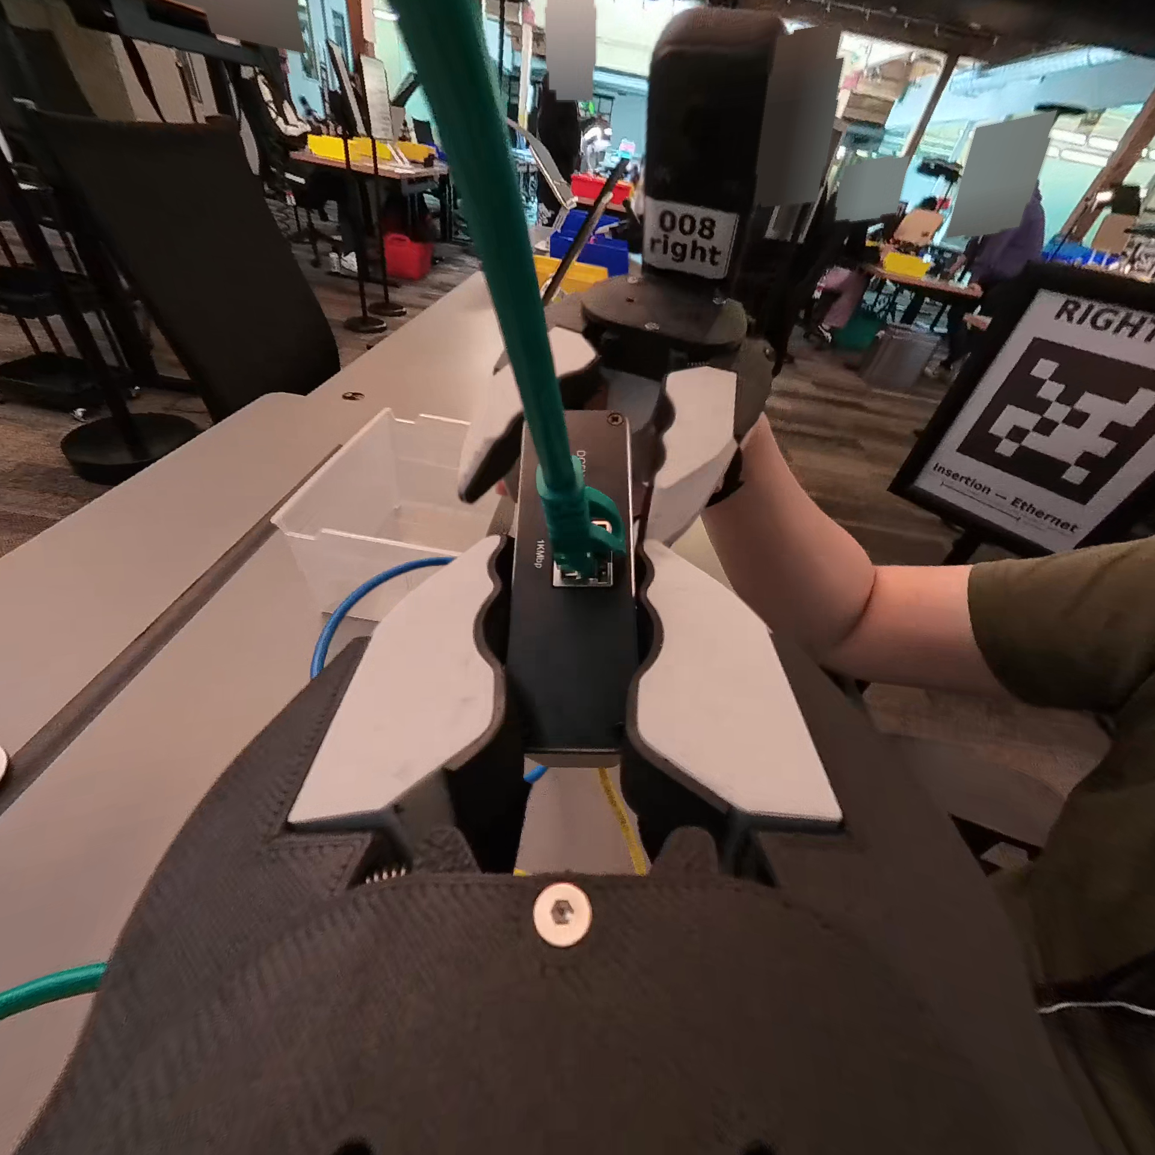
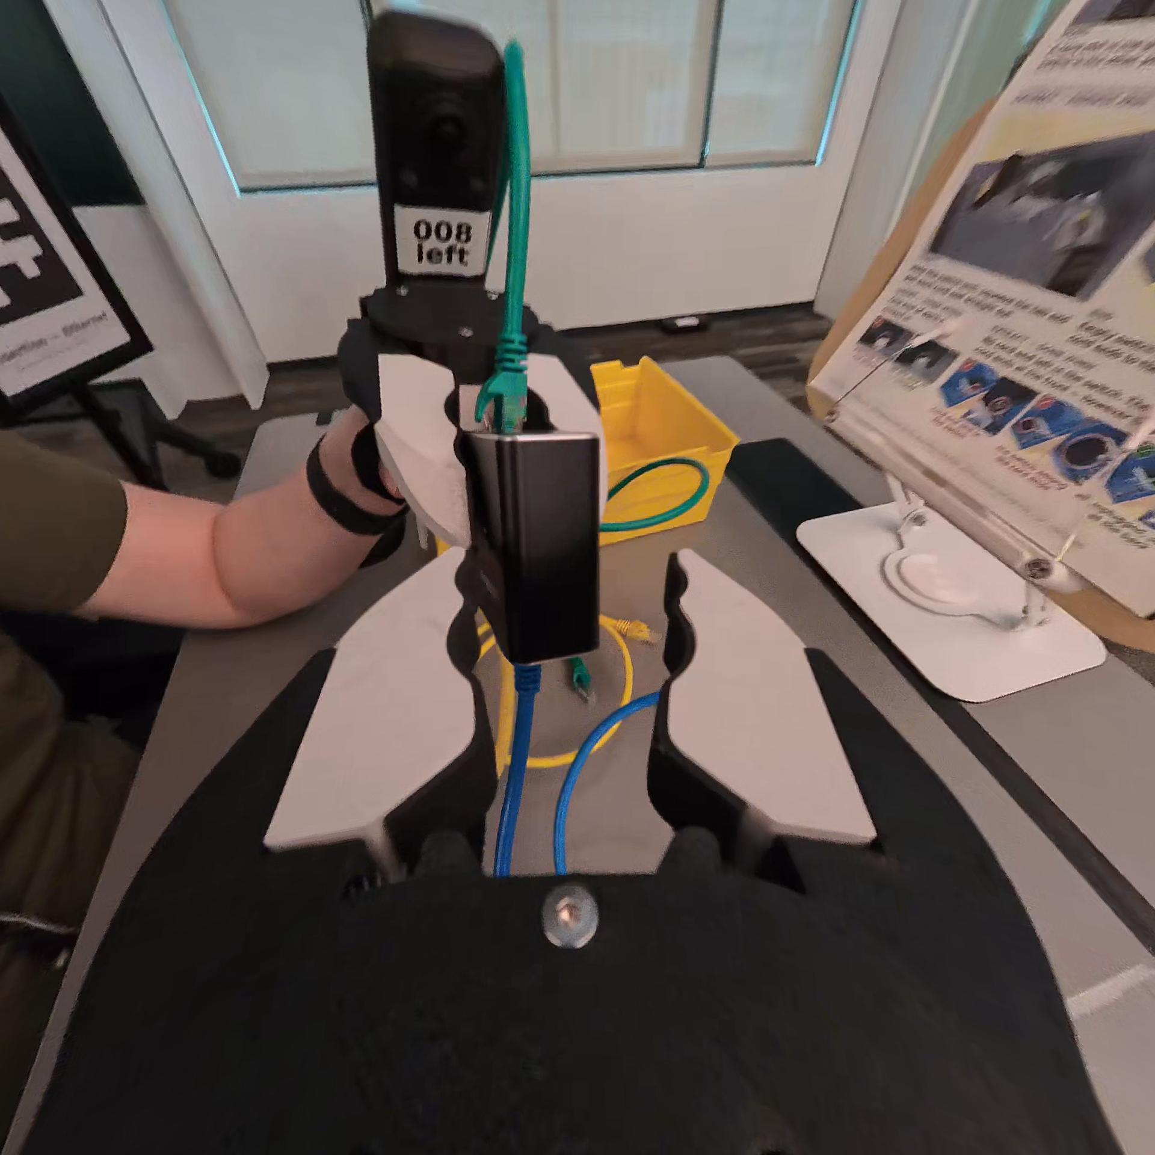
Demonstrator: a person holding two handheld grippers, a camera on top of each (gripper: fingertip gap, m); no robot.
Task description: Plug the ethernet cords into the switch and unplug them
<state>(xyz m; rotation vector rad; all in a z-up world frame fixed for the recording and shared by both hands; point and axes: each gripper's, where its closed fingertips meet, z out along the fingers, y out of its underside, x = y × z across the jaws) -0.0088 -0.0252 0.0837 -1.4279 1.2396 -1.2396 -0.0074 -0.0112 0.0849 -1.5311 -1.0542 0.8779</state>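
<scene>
Your left tongs (image 1: pixel 572 562) clamp the switch (image 1: pixel 572 656), green cord (image 1: pixel 572 531) plugged in; right tongs (image 2: pixel 562 587) gape around its far end.

Open workshop: worktables (image 1: pixel 375 165) with parts bins (image 1: pixel 590 240).

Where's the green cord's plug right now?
The green cord's plug sits in a port on top of the black switch, which the left gripper holds above the table; the right wrist view shows it behind the switch's far end.

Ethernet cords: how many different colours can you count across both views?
3: green cord plugged into the switch's top; blue cord at its underside; yellow cord on the table. Others may be hidden.
</scene>
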